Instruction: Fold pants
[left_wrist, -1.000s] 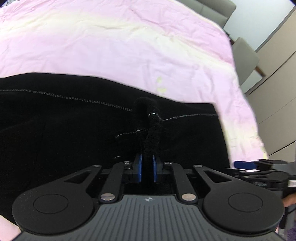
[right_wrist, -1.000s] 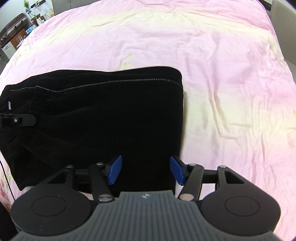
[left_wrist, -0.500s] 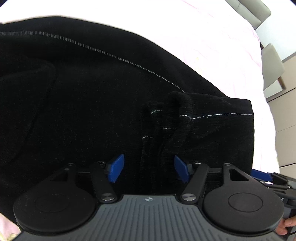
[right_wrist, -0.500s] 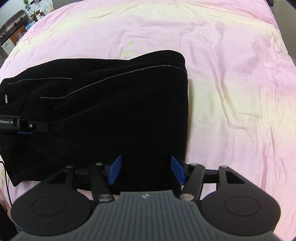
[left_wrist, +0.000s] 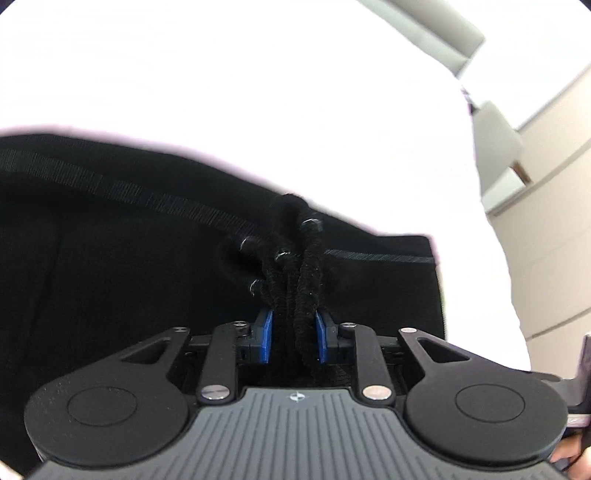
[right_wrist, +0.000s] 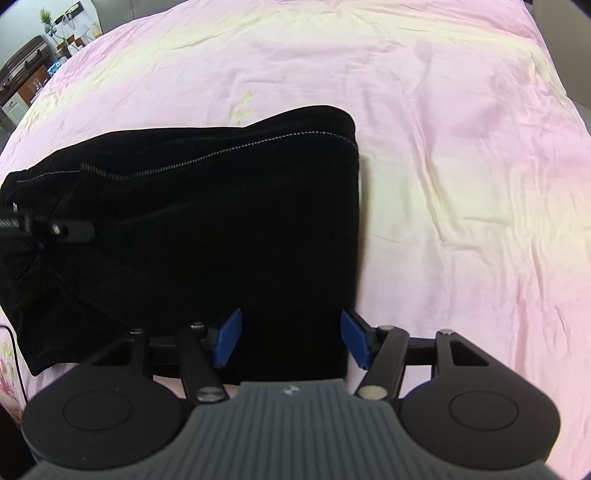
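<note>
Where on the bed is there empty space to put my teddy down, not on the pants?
The pink sheet is bare to the right of the black pants, past their folded edge, and also beyond their far edge. The left side is crowded: the pants cover it, the left gripper pinches a bunch of them there, and the right gripper hovers open over their near right corner.
</note>
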